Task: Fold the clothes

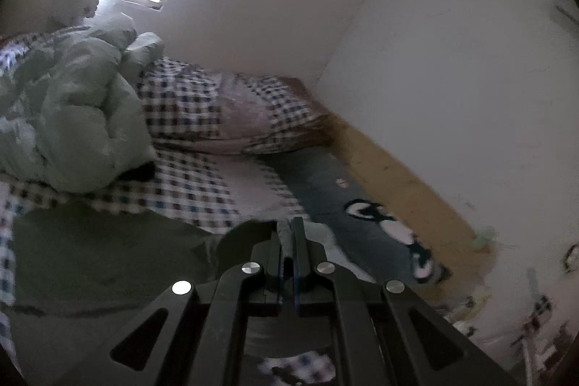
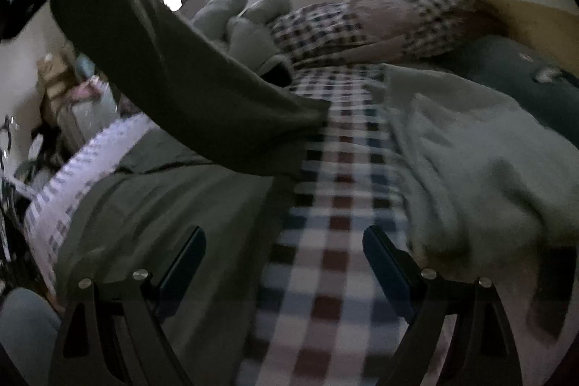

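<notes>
A dark olive green garment (image 1: pixel 101 252) lies on the checked bedsheet (image 1: pixel 188 190). My left gripper (image 1: pixel 288 234) is shut on a fold of this garment and holds it lifted. In the right wrist view the lifted part of the garment (image 2: pixel 173 60) hangs as a sleeve-like strip from the upper left down to the bed, and the rest (image 2: pixel 152 198) lies flat at the left. My right gripper (image 2: pixel 284 263) is open and empty, low over the checked sheet (image 2: pixel 336 205), between the olive garment and a pale grey-green garment (image 2: pixel 481 161) on the right.
A crumpled pale green duvet (image 1: pixel 68 118) and a checked pillow (image 1: pixel 224 111) lie at the head of the bed. A dark blue cartoon blanket (image 1: pixel 347 198) runs along the wall beside a wooden bed rail (image 1: pixel 409 190). Cluttered furniture (image 2: pixel 61 85) stands left of the bed.
</notes>
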{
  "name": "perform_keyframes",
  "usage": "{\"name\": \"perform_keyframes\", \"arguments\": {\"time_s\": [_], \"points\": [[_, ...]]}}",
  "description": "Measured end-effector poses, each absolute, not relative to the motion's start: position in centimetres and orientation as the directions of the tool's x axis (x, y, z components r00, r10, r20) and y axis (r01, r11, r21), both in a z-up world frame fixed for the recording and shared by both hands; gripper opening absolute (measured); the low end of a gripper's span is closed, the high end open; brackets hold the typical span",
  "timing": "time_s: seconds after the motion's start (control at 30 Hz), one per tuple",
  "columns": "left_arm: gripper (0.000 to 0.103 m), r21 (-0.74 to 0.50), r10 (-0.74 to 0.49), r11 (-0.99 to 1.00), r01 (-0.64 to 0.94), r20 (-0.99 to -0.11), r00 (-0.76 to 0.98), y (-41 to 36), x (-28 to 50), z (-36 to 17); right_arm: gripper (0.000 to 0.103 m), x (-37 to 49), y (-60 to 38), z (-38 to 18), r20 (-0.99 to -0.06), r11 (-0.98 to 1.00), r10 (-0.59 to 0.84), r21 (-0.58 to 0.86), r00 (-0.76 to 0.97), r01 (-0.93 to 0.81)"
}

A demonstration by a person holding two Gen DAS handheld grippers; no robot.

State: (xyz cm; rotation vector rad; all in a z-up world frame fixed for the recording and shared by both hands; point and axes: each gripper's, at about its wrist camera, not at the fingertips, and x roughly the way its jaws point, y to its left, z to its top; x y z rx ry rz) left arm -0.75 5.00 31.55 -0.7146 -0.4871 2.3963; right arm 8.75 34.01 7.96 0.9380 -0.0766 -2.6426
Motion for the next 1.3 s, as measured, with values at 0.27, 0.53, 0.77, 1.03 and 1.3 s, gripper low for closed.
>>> {"name": "perform_keyframes", "arguments": {"time_s": [0.27,0.53,0.77,1.03,1.3], "points": [[0.001,-0.434,0.536,-0.83,-0.35,-0.453,-0.712,-0.2,-6.6,29.7,0.091,-1.0,32.0,5.8,-0.678,-0.927,-0.361,0.185,-0.641,0.326],[0.002,-0.431,0.488,-0.851,-0.3,-0.438,-0.755,-6.0,-8.7,28.3,0.089,-7.0,30.7,3.1,-0.757,-0.928,-0.34,0.175,-0.558,0.328],[0.002,-0.415,0.394,-0.894,-0.17,-0.544,-0.741,-10.6,-12.1,23.1,0.055,-8.9,30.8,0.9,-0.769,-0.912,-0.401,0.283,-0.498,0.298],[0.002,-0.413,0.312,-0.91,-0.028,-0.641,-0.701,-15.5,-14.2,16.2,0.021,-8.9,30.2,0.1,-0.798,-0.934,-0.333,0.206,-0.502,0.291],[0.002,-0.39,0.265,-0.919,0.058,-0.719,-0.642,-18.0,-16.7,11.5,0.021,-8.0,30.1,0.0,-0.788,-0.938,-0.319,0.184,-0.526,0.293]]}}
